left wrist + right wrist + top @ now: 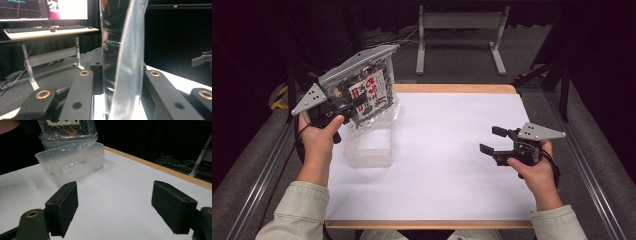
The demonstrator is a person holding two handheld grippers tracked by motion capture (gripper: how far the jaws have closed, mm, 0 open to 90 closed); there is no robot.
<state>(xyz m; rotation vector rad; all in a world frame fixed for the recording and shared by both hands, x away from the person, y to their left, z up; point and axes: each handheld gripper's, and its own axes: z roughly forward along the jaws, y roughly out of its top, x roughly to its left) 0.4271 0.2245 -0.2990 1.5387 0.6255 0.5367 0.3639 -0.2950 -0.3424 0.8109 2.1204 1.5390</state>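
Left hand-held gripper (343, 106) clamped on snack bag (371, 92), above clear tray (368, 147)

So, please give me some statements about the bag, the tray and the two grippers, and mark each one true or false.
1. The left gripper is shut on the snack bag. True.
2. The snack bag lies flat on the table. False: it is held up above the clear plastic tray.
3. The right gripper holds the tray. False: its jaws are open and empty.
4. The tray has nothing inside it. True.
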